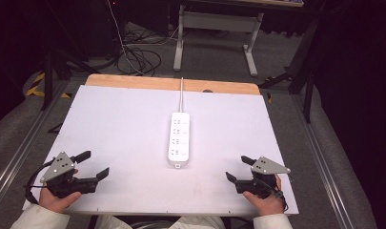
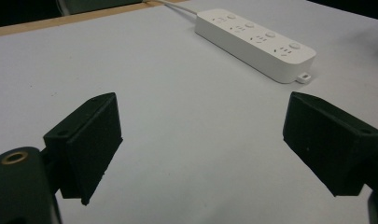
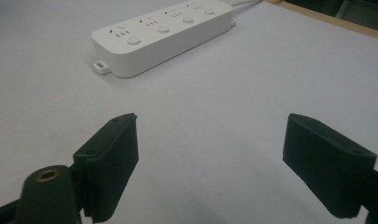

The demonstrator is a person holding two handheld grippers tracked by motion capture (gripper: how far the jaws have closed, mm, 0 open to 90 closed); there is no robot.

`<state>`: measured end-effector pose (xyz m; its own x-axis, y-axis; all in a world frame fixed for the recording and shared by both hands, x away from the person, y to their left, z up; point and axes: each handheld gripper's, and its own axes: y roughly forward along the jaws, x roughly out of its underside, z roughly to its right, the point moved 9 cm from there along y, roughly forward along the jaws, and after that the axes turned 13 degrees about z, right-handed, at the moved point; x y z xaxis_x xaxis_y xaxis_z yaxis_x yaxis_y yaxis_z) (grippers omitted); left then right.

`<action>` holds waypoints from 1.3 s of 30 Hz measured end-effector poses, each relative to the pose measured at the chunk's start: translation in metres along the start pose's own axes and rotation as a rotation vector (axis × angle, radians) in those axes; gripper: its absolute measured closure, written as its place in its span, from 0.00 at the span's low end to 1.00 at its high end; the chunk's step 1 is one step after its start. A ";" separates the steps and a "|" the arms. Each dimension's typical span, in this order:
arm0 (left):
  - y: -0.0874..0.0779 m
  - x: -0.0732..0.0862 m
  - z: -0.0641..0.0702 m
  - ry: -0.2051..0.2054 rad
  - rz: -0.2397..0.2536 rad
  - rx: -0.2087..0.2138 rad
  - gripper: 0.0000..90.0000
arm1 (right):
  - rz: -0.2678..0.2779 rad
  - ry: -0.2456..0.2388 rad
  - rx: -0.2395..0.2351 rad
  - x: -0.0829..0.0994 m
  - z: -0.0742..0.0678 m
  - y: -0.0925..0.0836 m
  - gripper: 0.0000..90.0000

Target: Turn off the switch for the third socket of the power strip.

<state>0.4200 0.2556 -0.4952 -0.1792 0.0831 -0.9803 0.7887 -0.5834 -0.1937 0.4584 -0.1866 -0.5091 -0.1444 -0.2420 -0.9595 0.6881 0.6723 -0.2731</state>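
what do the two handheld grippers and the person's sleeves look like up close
Both the left gripper and the right gripper are matte black, each with two blocky jaws whose fingers are wedge-shaped and have small screw holes. A grey three-cornered plate with dark dots sits on top of each. A brass-coloured insert shows at the body. Black cable trails from each. The sleeves are white.

No legible text; faint marks on power strip (image 2: 255, 38), maybe socket holes.
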 end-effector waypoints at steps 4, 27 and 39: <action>-0.001 0.000 0.000 0.007 -0.002 -0.004 0.13 | 0.004 0.000 0.007 -0.002 0.001 -0.001 0.20; -0.004 -0.002 0.003 -0.005 0.006 0.006 0.12 | -0.004 -0.024 0.013 -0.008 0.000 -0.002 0.25; -0.004 -0.002 0.004 0.046 0.000 -0.010 0.12 | -0.024 -0.039 -0.006 -0.025 0.000 0.008 0.27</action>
<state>0.4152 0.2544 -0.4921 -0.1517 0.1204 -0.9811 0.7948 -0.5752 -0.1935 0.4676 -0.1751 -0.4876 -0.1326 -0.2852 -0.9492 0.6807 0.6699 -0.2964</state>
